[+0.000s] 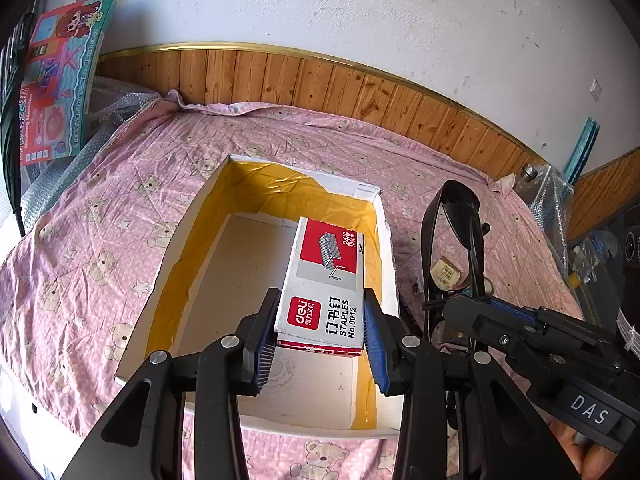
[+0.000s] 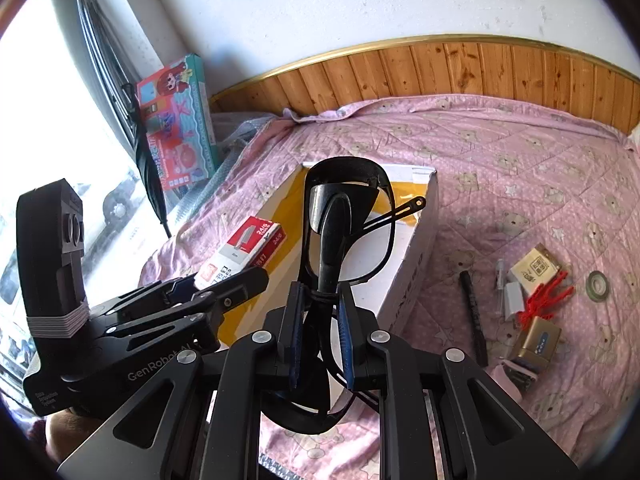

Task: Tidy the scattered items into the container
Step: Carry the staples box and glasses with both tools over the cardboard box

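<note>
1. Staple box (image 1: 324,292): held in the air over the open carton (image 1: 192,240), near its right wall. Not released yet; the carton floor below looks bare.
2. Left gripper (image 1: 320,328): jaws closed partway on the staple box's long sides, pads (image 1: 266,344) flat on the cardboard. Side grip leaves the bottom free, so I'd guess it can be set down flat.
3. Glasses (image 2: 344,232): black, folded, standing up from the right gripper (image 2: 320,336). Jaws nearly shut, clamping the frame low down, where the temples are bundled. One temple (image 2: 396,212) sticks out to the right.
4. From the right wrist view the glasses hang near the carton's right wall, roughly above it. Looks queued behind the staple box, so the two grippers don't clash over the opening.
5. Still loose on the pink bedspread (image 2: 520,140), right of the carton: black pen (image 2: 474,316), tape roll (image 2: 598,286), red string (image 2: 544,296), a few small packets (image 2: 534,268). Task is early.
6. Risk: the protruding temple could catch the carton rim on the way in.
</note>
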`<move>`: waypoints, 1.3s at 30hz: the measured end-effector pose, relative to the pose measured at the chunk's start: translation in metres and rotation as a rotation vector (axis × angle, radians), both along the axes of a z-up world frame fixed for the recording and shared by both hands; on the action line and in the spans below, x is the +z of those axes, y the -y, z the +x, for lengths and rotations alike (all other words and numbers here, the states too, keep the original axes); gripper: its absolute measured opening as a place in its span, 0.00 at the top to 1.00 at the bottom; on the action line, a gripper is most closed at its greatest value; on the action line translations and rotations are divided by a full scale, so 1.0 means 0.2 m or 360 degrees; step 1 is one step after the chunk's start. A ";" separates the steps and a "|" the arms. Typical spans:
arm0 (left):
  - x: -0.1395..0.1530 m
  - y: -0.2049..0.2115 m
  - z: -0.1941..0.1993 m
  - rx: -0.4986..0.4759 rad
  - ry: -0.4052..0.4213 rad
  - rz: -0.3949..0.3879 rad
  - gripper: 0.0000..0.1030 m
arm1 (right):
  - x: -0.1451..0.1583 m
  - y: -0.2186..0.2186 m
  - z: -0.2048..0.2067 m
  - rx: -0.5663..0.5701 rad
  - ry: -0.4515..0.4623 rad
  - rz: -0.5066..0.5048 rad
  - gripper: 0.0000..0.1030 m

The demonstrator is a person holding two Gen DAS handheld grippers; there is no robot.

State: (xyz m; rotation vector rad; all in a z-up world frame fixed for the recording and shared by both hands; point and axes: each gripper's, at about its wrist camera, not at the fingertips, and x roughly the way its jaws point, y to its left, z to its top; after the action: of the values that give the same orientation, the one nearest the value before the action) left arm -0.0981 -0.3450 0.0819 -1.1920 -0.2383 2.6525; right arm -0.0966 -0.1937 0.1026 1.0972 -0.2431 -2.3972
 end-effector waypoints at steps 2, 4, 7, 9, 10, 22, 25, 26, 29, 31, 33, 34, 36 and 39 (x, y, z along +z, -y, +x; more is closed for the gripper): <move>-0.01 0.01 -0.01 0.0007 0.0010 -0.0001 0.61 | 0.00 0.02 -0.02 0.0011 0.0001 -0.0005 0.83; -0.02 0.03 -0.03 0.0014 0.0020 -0.0005 0.61 | -0.01 0.04 -0.03 0.0023 0.0009 -0.0008 0.83; -0.03 0.06 -0.05 0.0035 0.0031 -0.0004 0.61 | -0.02 0.07 -0.05 0.0047 0.0018 -0.0010 0.83; -0.04 0.07 -0.06 0.0046 0.0040 -0.0006 0.61 | -0.03 0.09 -0.06 0.0062 0.0028 -0.0011 0.83; -0.04 0.08 -0.06 0.0051 0.0043 -0.0003 0.61 | -0.04 0.10 -0.07 0.0069 0.0031 -0.0010 0.83; -0.08 0.14 -0.11 0.0100 0.0093 -0.0021 0.61 | -0.11 0.17 -0.15 0.0132 0.0096 -0.0002 0.83; -0.10 0.14 -0.12 0.0103 0.0113 -0.0029 0.61 | -0.13 0.19 -0.18 0.0149 0.0125 -0.0004 0.83; -0.11 0.15 -0.13 0.0104 0.0121 -0.0030 0.61 | -0.14 0.19 -0.19 0.0154 0.0138 -0.0005 0.83; -0.14 0.15 -0.14 0.0100 0.0146 -0.0037 0.61 | -0.17 0.20 -0.22 0.0168 0.0175 -0.0006 0.83; -0.15 0.15 -0.15 0.0099 0.0161 -0.0045 0.61 | -0.18 0.21 -0.24 0.0178 0.0190 0.0005 0.83; -0.18 0.16 -0.16 0.0097 0.0182 -0.0051 0.61 | -0.20 0.22 -0.26 0.0182 0.0203 0.0015 0.83; -0.19 0.15 -0.17 0.0094 0.0192 -0.0055 0.61 | -0.20 0.22 -0.27 0.0185 0.0210 0.0022 0.83; -0.20 0.16 -0.18 0.0093 0.0207 -0.0064 0.61 | -0.22 0.23 -0.29 0.0187 0.0223 0.0030 0.83; -0.22 0.16 -0.20 0.0090 0.0219 -0.0077 0.61 | -0.23 0.24 -0.32 0.0187 0.0237 0.0045 0.83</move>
State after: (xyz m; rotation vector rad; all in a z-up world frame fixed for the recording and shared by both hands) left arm -0.1373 -0.3766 0.0383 -1.4054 -0.2348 2.6406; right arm -0.1612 -0.2414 0.0570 1.2689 -0.1900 -2.2250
